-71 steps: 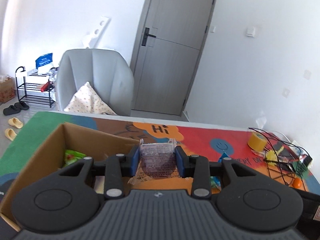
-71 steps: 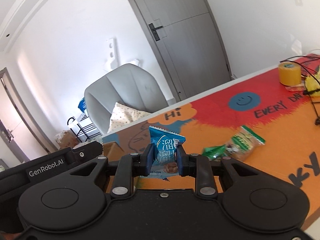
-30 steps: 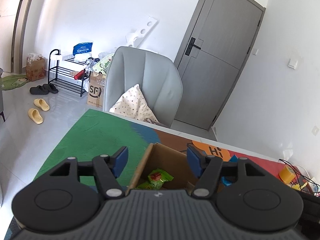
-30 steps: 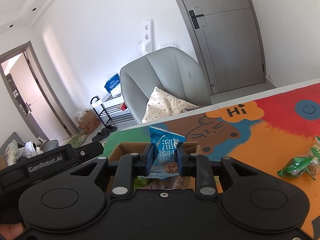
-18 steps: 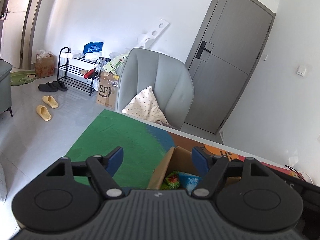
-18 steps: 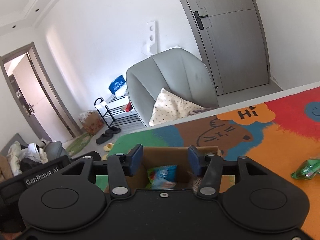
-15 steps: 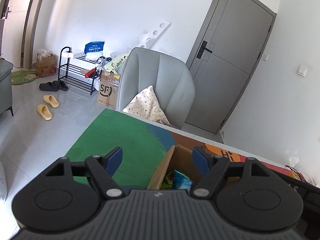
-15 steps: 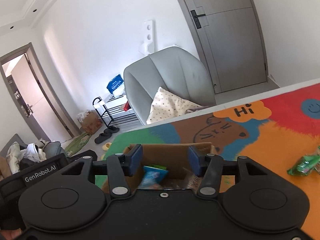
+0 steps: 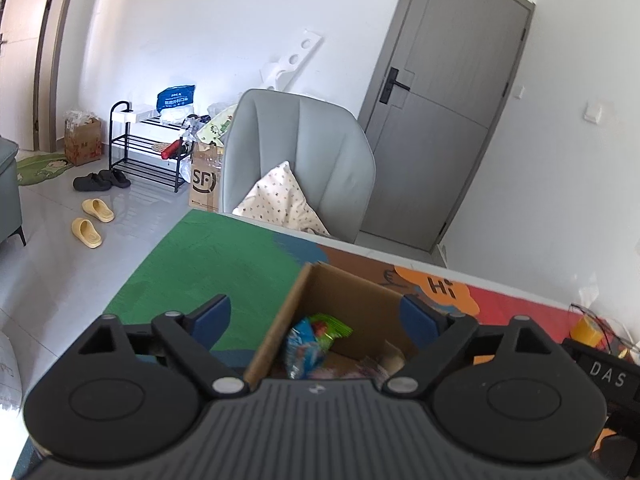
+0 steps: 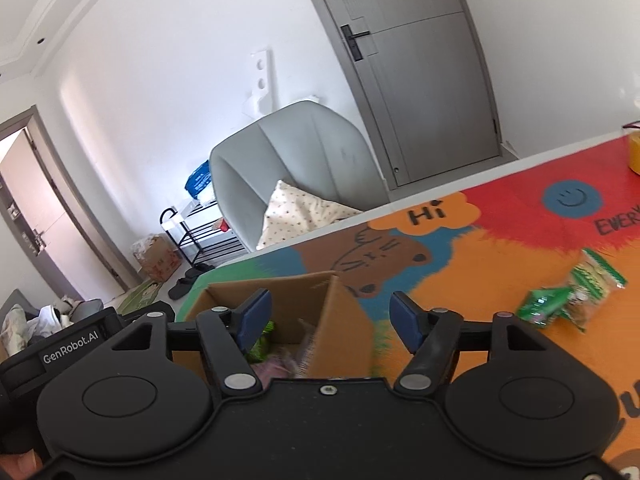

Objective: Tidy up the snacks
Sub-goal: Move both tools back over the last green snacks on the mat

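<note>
An open cardboard box (image 9: pixel 352 300) stands on the colourful table mat (image 9: pixel 208 264). It holds a blue snack packet (image 9: pixel 306 346), a green packet (image 9: pixel 334 326) and a pale wrapped snack (image 9: pixel 376 364). My left gripper (image 9: pixel 316 318) is open and empty above the box's near left side. My right gripper (image 10: pixel 330 316) is open and empty above the box (image 10: pixel 320 312), at its right wall. Two green snack packets (image 10: pixel 542 304) (image 10: pixel 592 280) lie on the orange part of the mat to the right.
A yellow tape roll (image 9: pixel 586 330) and cables lie at the table's far right. A grey armchair (image 9: pixel 296 164) with a cushion stands behind the table's far edge. A black device labelled DAS (image 9: pixel 604 368) is at the right.
My right gripper opened and dropped the blue packet into the box, then swung right. My left gripper let go of its wrapped snack earlier and stays open, drifting back toward the box.
</note>
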Available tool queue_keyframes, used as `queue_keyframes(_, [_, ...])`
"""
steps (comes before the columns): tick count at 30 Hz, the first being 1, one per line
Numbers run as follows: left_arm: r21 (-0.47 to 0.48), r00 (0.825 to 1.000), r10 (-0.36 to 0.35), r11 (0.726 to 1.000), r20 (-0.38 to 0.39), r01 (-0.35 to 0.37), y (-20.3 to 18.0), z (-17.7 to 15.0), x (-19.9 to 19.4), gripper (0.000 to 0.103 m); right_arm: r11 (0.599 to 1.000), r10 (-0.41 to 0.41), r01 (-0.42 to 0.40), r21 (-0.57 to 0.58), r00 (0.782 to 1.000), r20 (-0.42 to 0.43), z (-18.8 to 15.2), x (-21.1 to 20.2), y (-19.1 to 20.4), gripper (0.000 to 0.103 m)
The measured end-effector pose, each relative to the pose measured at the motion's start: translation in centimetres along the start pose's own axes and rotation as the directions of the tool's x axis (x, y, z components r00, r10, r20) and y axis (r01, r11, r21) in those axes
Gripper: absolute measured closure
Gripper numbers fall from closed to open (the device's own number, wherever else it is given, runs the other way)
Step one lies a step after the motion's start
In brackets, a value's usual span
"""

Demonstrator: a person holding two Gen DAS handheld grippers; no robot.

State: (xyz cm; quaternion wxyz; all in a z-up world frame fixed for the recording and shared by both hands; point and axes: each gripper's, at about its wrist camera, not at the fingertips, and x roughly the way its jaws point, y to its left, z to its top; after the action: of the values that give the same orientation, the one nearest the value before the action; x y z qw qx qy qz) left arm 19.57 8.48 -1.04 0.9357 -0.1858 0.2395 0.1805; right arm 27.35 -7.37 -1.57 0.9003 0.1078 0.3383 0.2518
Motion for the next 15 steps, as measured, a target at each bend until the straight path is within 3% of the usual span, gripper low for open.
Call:
queue_keyframes(5, [0.017, 1.000, 0.020, 1.000, -0.022, -0.020, -1.9, -1.1, -0.2, 0.009, 1.000, -0.013, 0.013, 0.014, 1.000, -0.006, -0.2, -1.2, -1.9, 0.021])
queue_keyframes(15, [0.059, 0.997, 0.001, 0.998, -0.078, 0.004, -5.4, -4.0, -1.5, 0.008, 0.998, -0.025, 0.027, 0.062, 0.999, -0.036, -1.3, -3.7, -6.3, 0.011])
